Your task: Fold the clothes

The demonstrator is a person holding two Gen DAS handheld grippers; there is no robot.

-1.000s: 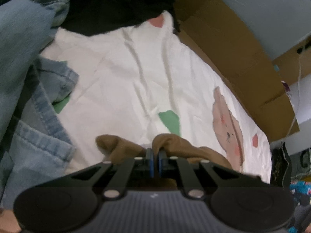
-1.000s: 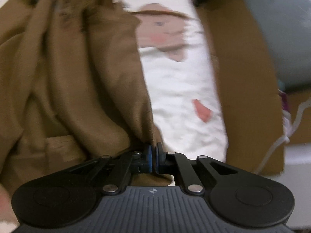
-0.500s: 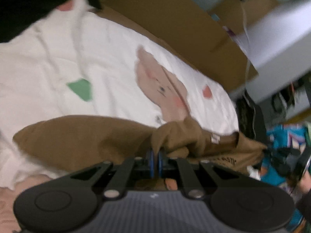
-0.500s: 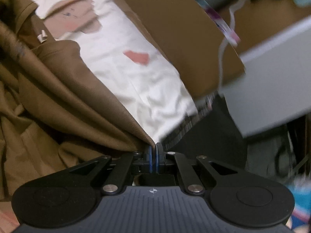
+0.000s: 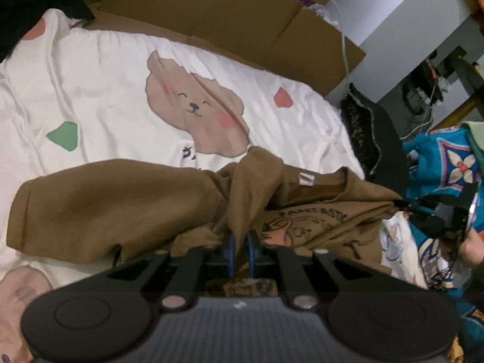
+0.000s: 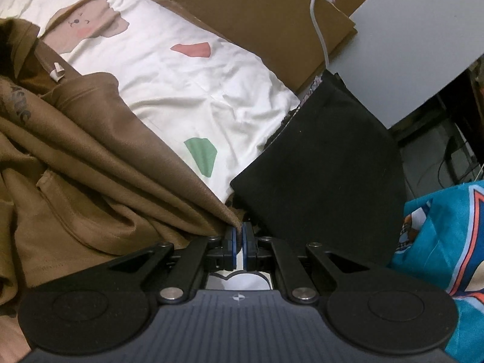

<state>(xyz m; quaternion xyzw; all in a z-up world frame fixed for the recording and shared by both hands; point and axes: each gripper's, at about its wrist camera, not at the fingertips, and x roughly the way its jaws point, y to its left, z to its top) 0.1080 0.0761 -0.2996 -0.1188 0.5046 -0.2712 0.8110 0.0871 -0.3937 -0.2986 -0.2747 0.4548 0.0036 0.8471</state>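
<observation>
Brown tee (image 5: 115, 205) lies bunched on the white bear-print sheet (image 5: 121, 69), left tongs (image 5: 239, 249) opening w/ a fold between them, right tongs (image 6: 239, 246) clamped on its hem.

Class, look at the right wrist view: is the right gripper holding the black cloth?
No. The right gripper pinches a corner of the brown shirt; the black cloth lies beside it, ungripped.

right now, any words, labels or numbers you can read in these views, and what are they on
Brown shirt: curved dark print over a round graphic, too blurred to read.
Same print in the right wrist view: only part shows, unreadable.
White sheet: small dark characters below the bear, partly covered, unreadable.
White neck tag: blank.
</observation>
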